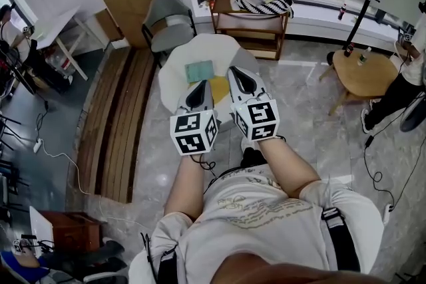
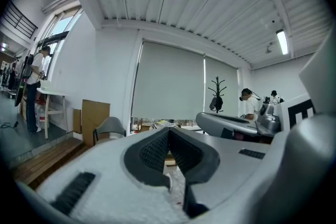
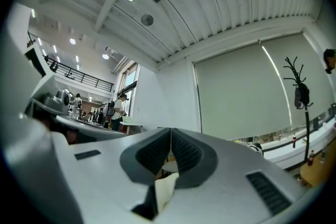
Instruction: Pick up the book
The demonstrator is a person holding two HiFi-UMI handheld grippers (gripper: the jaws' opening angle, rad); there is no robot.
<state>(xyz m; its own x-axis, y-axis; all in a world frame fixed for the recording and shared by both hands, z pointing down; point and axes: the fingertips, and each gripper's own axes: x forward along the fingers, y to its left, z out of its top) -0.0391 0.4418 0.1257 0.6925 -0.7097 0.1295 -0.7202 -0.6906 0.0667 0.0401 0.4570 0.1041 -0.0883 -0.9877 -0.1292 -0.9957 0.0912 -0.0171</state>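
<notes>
The approach is in hand: the small teal square book (image 1: 200,70) lies flat on the round white surface (image 1: 174,76). The left tongs (image 1: 202,88) and right tongs (image 1: 237,74) hover near it, closed and empty. Next they must part around an edge.

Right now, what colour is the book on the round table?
The book is teal green, clearest in the head view.

Head view: high up, facing steeply down onto round table (image 1: 174,76). Gripper views: close behind own jaws, roughly level, side by side, both sharing blind (image 2: 168,81) and coat stand (image 2: 217,93)
</notes>
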